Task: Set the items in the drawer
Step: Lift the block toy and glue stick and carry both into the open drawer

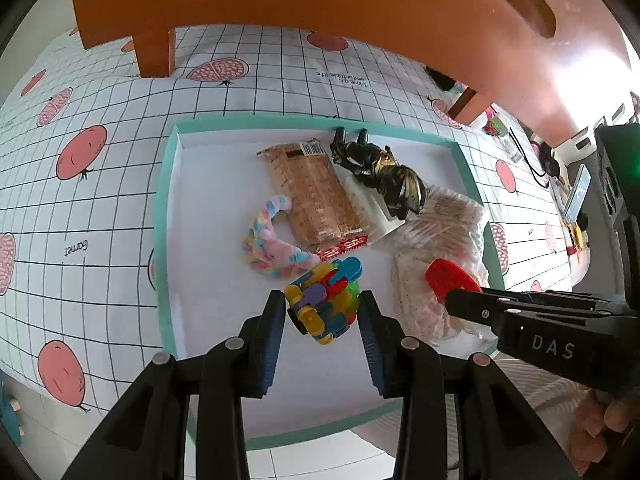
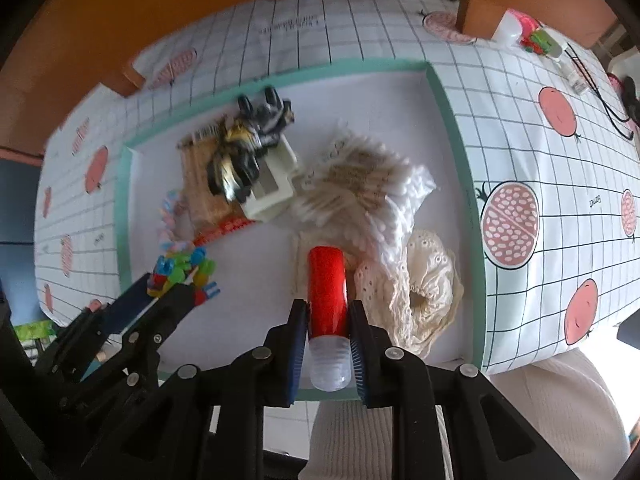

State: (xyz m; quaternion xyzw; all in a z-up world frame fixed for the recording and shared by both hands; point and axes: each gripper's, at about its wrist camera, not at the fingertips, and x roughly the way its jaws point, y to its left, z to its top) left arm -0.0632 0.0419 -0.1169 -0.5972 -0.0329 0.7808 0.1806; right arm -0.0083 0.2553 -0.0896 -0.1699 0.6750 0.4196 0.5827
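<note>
A: The multicoloured cluster of interlocking plastic pieces [image 1: 324, 300] is clamped between the pads of the left tongs [image 1: 323, 320], above the near part of the shallow white drawer with the teal rim [image 1: 164, 200]. A corner grip is suspected; the cluster could be twisted out and dropped outside the rim.

B: And the red cylindrical tube with the clear cap [image 2: 327, 304]?

A: It is held narrowly by the right tongs [image 2: 329, 344], over the cream lace fabric roll [image 2: 420, 300] at the drawer's right side. If released there, it could be rolled off the lace, or the bag of cotton swabs [image 2: 360, 184] could be knocked.
</note>
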